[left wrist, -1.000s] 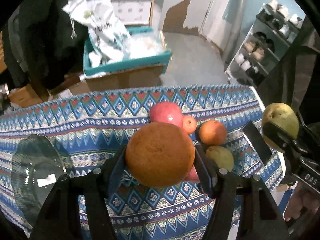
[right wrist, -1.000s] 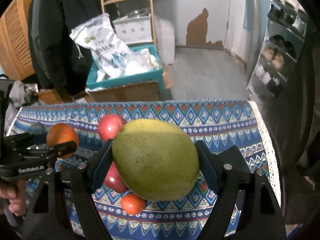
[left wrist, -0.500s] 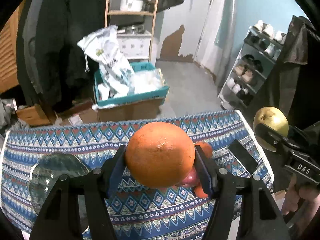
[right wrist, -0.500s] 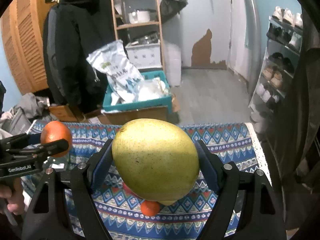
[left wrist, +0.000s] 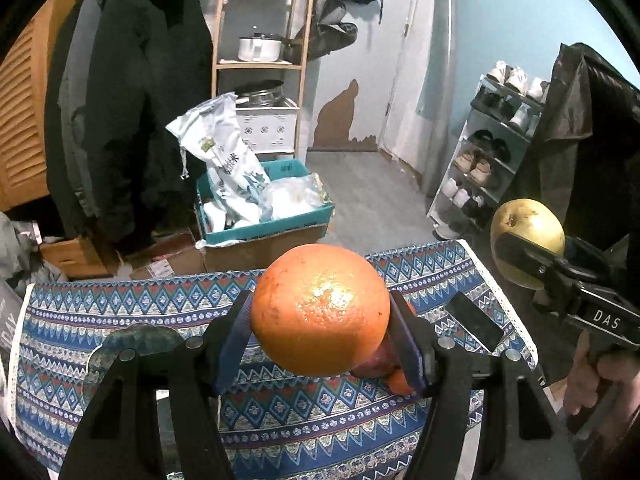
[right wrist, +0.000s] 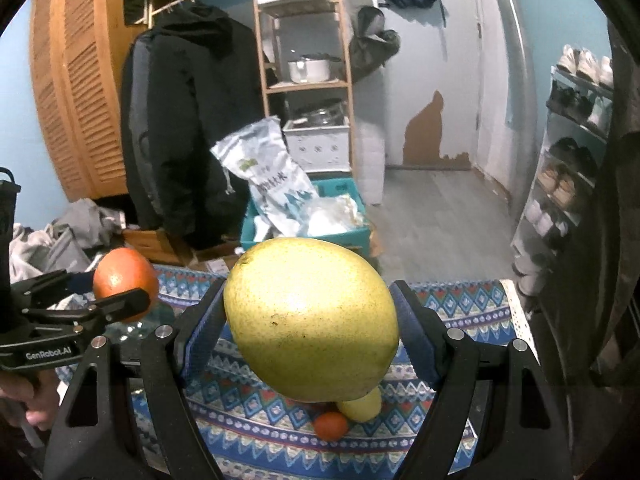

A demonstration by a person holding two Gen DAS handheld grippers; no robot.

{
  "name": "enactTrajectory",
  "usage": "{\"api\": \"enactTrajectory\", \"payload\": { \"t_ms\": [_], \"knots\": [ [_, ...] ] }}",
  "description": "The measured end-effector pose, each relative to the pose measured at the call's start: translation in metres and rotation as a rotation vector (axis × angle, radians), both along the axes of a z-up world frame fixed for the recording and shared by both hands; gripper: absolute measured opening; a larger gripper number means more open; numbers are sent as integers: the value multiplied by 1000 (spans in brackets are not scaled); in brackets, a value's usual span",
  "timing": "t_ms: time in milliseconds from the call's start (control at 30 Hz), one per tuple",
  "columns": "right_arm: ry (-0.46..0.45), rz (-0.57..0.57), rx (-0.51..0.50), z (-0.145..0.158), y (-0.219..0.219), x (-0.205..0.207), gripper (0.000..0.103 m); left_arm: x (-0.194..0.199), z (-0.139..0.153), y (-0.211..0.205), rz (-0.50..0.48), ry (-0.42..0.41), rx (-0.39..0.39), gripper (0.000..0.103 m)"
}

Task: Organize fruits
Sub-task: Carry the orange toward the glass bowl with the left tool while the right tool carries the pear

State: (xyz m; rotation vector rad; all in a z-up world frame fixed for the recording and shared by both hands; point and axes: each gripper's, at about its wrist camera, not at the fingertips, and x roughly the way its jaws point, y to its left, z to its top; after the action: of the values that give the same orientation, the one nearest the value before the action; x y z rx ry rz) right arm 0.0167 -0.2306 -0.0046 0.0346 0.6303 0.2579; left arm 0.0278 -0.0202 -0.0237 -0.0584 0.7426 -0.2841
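My left gripper [left wrist: 320, 316] is shut on a large orange [left wrist: 320, 308] and holds it high above the patterned blue tablecloth [left wrist: 120, 308]. It also shows in the right wrist view [right wrist: 124, 276]. My right gripper [right wrist: 310, 328] is shut on a big yellow-green mango [right wrist: 312, 320], also raised; the mango shows at the right of the left wrist view [left wrist: 528, 240]. Other fruit lies on the cloth mostly hidden behind the held fruit: a small orange one [right wrist: 330, 426] and a yellow one [right wrist: 362, 404]. A clear glass plate [left wrist: 136, 344] sits at the left.
A dark phone [left wrist: 474, 322] lies on the cloth at the right. Beyond the table stand a teal crate [left wrist: 264, 216] with bags, a wooden shelf [left wrist: 264, 52], a hanging black coat [left wrist: 128, 112] and a shoe rack [left wrist: 488, 160].
Both grippers have risen with their fruit; the table and the fruit pile have dropped lower in both views and more of the room shows.
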Motion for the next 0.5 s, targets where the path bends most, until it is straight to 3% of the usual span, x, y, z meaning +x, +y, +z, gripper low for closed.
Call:
{"api": "enactTrajectory", "payload": {
  "t_ms": [500],
  "knots": [
    [20, 114, 22, 1, 59, 12, 80, -14, -5, 57, 94, 3, -13, 67]
  ]
}}
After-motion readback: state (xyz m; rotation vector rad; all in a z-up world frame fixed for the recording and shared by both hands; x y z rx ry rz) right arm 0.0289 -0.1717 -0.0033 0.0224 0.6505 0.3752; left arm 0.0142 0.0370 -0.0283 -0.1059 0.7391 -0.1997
